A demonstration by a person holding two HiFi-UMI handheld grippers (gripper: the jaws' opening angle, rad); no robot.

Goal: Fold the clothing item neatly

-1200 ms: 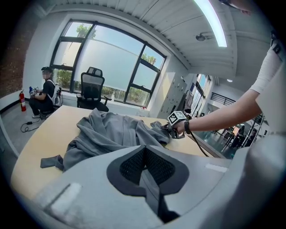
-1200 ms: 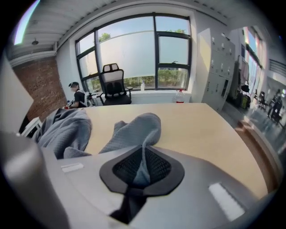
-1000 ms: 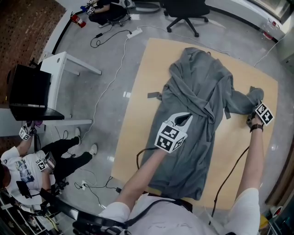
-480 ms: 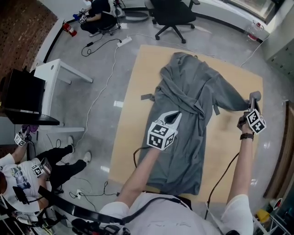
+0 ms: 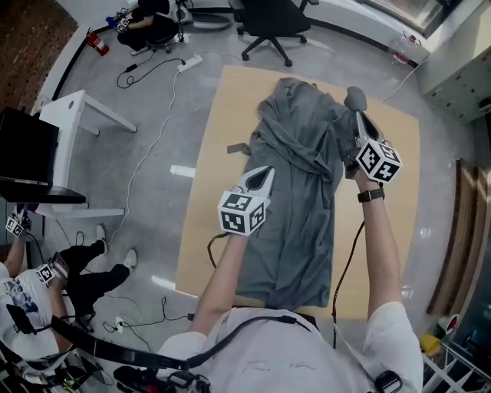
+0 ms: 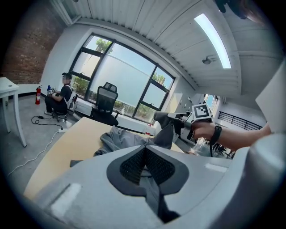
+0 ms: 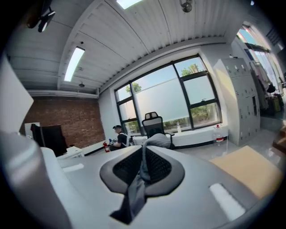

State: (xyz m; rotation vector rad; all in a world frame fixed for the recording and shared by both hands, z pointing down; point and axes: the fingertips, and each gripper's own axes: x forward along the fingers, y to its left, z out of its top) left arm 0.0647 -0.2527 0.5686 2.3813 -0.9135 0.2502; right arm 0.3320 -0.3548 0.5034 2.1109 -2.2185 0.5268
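Observation:
A grey robe lies lengthwise on the light wooden table, collar at the far end. My left gripper is over the robe's left edge near the waist, shut on a pinch of grey cloth that trails down between its pads. My right gripper is raised over the robe's upper right, shut on the end of the right sleeve. The sleeve hangs from it, doubled in toward the body. In the right gripper view the sleeve cloth is pinched between the pads. The left gripper view shows the right gripper holding the sleeve aloft.
A black office chair stands beyond the table's far end. A white desk and a black monitor are at the left. A person sits at the lower left, another at the far left. Cables and a power strip lie on the floor.
My right gripper has lifted the sleeve end off the table's right side and carried it up and inward over the robe. My left gripper has risen a little with its cloth.

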